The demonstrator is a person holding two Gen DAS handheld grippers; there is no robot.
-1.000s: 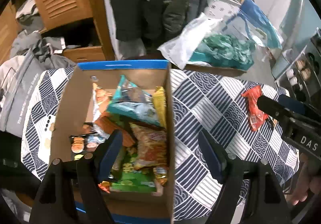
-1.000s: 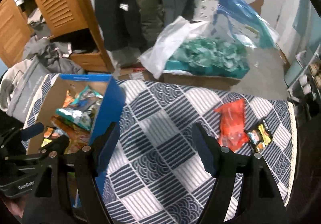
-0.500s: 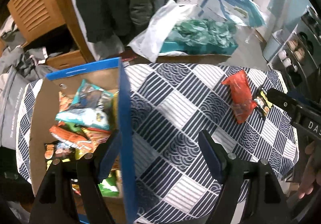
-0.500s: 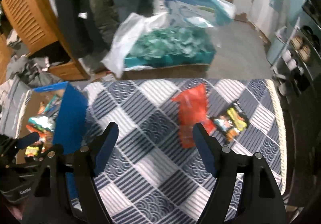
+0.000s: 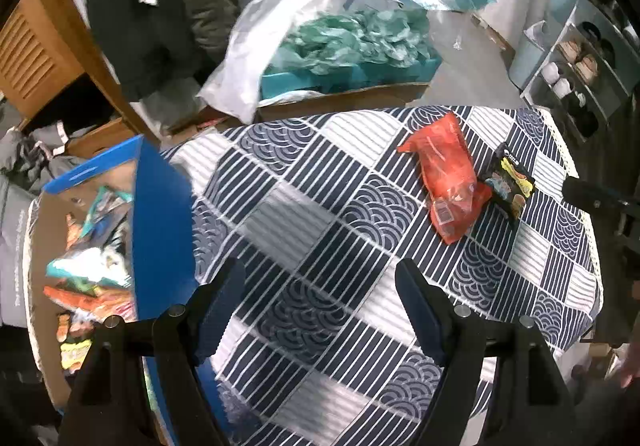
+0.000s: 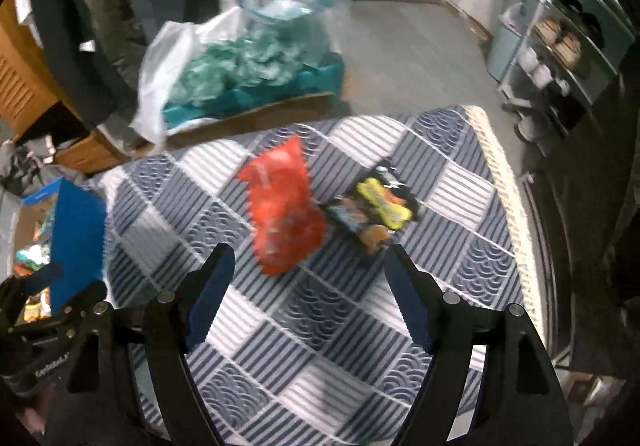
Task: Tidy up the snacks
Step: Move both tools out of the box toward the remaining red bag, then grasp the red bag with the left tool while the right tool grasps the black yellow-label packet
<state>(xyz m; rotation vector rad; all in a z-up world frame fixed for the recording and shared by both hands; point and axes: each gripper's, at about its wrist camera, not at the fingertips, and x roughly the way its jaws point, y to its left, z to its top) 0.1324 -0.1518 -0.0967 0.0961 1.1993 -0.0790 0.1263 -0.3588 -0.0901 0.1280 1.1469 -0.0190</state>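
— Well, where are the snacks?
— Crinkled orange plastic snack packet (image 5: 448,182) lies on the blue-and-white patterned tablecloth (image 5: 320,230), touching a small black-and-yellow packet (image 5: 509,182). Others fill the blue-sided cardboard box (image 5: 160,230) at the left.
— Grippers?
— Left gripper (image 5: 320,298) and right gripper (image 6: 308,278): both spread wide, empty, above the cloth.

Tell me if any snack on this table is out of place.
Two are. The red packet and the black packet lie loose on the patterned tablecloth, the black one touching the red one's edge, while the other snacks are piled in the blue-sided cardboard box at the far left.
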